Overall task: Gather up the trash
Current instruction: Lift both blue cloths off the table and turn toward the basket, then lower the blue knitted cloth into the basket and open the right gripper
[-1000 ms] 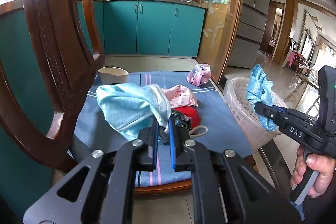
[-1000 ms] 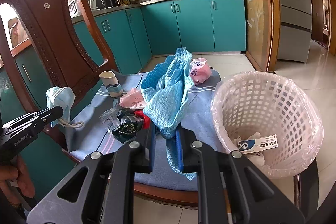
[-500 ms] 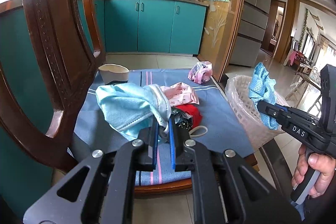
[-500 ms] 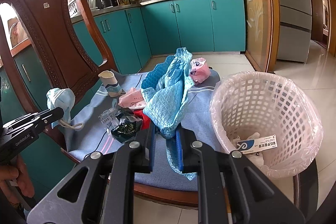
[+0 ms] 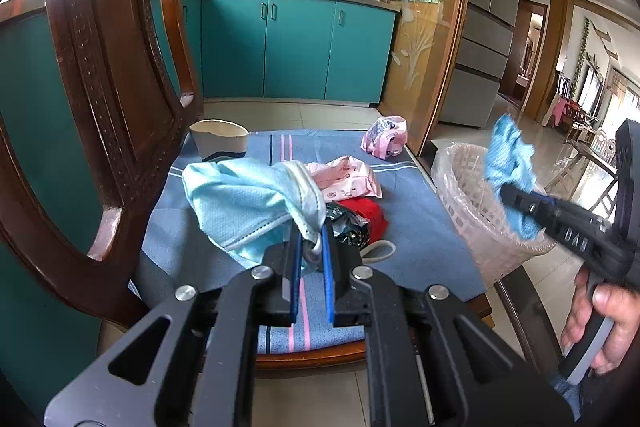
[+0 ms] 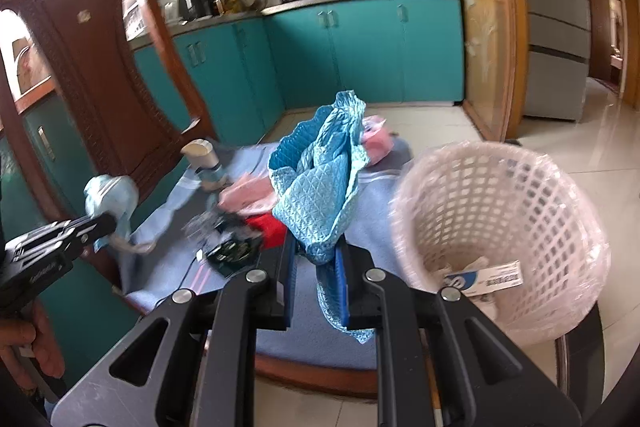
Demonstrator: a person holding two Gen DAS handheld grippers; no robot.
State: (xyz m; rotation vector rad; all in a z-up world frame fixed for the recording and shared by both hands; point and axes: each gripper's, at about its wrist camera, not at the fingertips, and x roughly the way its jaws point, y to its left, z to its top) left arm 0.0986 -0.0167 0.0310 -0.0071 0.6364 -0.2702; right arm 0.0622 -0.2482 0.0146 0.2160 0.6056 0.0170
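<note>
Left gripper [image 5: 311,243] is pinching a crumpled light-blue face mask [image 5: 248,203] between its 2 blue pads, jaws nearly closed; the mask is bunching up and to the left of the fingertips, with its white ear loop [image 5: 378,253] trailing just right of them.

Right gripper [image 6: 316,263] is clamping a blue quilted cloth [image 6: 320,183], jaws narrowly parted around the fabric; the cloth is standing up ahead of the fingers and hanging down between them.

White lattice wastebasket [image 6: 500,227] with a plastic liner is sitting just right of the right gripper, a printed wrapper [image 6: 486,277] lying inside.

Ahead of the left gripper, on the blue striped seat cushion [image 5: 420,227] of a wooden chair [image 5: 100,87]: a dark foil wrapper [image 5: 346,229] touching a red wrapper [image 5: 372,217], a pink packet [image 5: 346,179] beyond them, a crumpled pink bag [image 5: 386,141] at the far right corner, and a paper cup [image 5: 219,139] far left.

Right view is motion-blurred.
</note>
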